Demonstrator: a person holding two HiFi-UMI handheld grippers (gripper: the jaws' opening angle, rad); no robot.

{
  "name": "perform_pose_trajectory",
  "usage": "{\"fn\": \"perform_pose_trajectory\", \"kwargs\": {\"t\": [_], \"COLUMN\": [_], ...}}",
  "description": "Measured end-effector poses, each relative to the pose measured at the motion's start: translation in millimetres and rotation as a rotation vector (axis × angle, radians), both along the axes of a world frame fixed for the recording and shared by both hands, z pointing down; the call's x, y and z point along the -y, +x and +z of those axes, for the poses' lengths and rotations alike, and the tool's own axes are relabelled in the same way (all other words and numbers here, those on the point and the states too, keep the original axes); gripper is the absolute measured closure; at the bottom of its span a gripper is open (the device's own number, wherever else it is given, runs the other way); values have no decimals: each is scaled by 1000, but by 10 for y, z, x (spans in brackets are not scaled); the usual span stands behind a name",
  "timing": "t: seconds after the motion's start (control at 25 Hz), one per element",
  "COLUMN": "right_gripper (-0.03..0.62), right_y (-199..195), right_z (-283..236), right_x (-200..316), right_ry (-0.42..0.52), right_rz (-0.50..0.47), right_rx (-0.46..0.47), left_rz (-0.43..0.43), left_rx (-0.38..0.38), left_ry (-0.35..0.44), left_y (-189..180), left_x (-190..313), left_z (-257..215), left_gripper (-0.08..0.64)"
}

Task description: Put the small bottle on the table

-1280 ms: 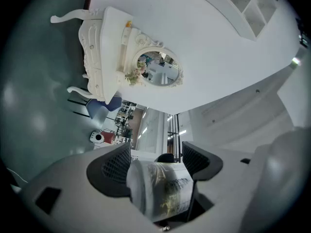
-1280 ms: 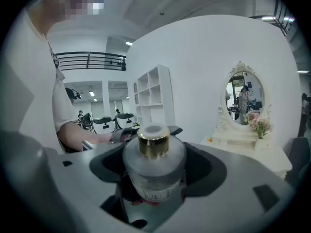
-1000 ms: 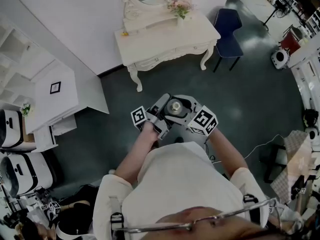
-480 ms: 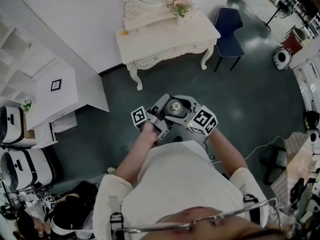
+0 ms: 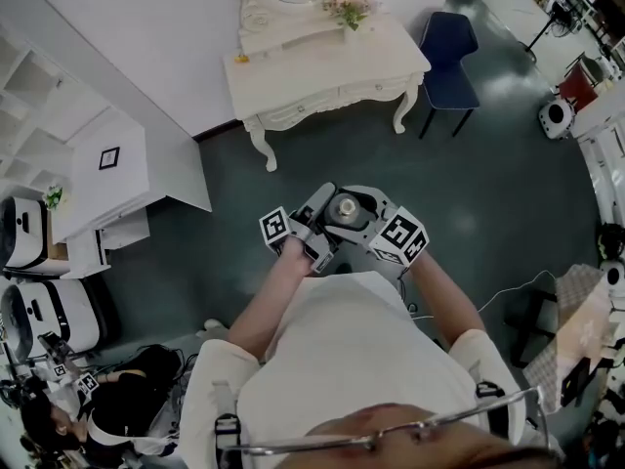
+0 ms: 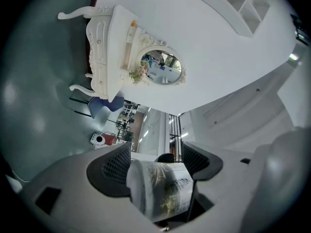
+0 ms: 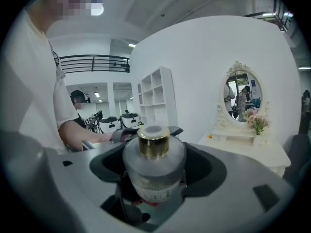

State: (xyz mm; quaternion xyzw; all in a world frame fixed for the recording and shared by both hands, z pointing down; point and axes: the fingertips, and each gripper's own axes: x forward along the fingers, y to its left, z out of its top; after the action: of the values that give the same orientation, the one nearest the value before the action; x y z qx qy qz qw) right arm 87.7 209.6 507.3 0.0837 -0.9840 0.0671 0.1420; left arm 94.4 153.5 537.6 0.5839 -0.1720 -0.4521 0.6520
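The small bottle, clear with a gold cap, is held over the dark floor in front of my chest, between both grippers. My left gripper closes on it from the left and my right gripper from the right. In the left gripper view the bottle lies sideways between the mesh pads, label showing. In the right gripper view the bottle stands cap-up between the jaws. The white dressing table stands well ahead by the wall, apart from the bottle.
An oval mirror and pink flowers are on the dressing table. A blue chair stands to its right. White shelving lines the left side. A seated person is at the lower left, with cables and equipment at the right.
Both grippers and the bottle stay together in the same place. The view has shifted slightly, and the person at the lower left has moved a little.
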Motion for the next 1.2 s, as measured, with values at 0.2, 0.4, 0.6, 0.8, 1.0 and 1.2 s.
{"fn": "perform_pose_trajectory", "kwargs": {"t": [0.2,0.4,0.6,0.8,1.0,1.2], "right_gripper": [247,247,247,247,247,247], "right_y": [35,-70,-206,-409,-693,-968], "right_z": [16,75,127,134,126,119], "right_x": [58,238,508,869,1299,1676], "right_ry": [-10,-25,-31,-32,-26,-24], "right_rz": [-7,-11,7,35,77,113], "right_rx": [4,3,-4,-11,-12,-19], "left_rz": [-5,-10,13,44,79,118], "left_rx": [6,9,4,2,5,2], "left_ry": [-11,-23,-25,-24,-15,-13], "left_y": [31,-76,-198,-382,-649,-899], "left_x": [54,231,500,861,1289,1660], "left_z": [15,77,133,130,130,117], "left_gripper": [241,241,241,241,241,241]}}
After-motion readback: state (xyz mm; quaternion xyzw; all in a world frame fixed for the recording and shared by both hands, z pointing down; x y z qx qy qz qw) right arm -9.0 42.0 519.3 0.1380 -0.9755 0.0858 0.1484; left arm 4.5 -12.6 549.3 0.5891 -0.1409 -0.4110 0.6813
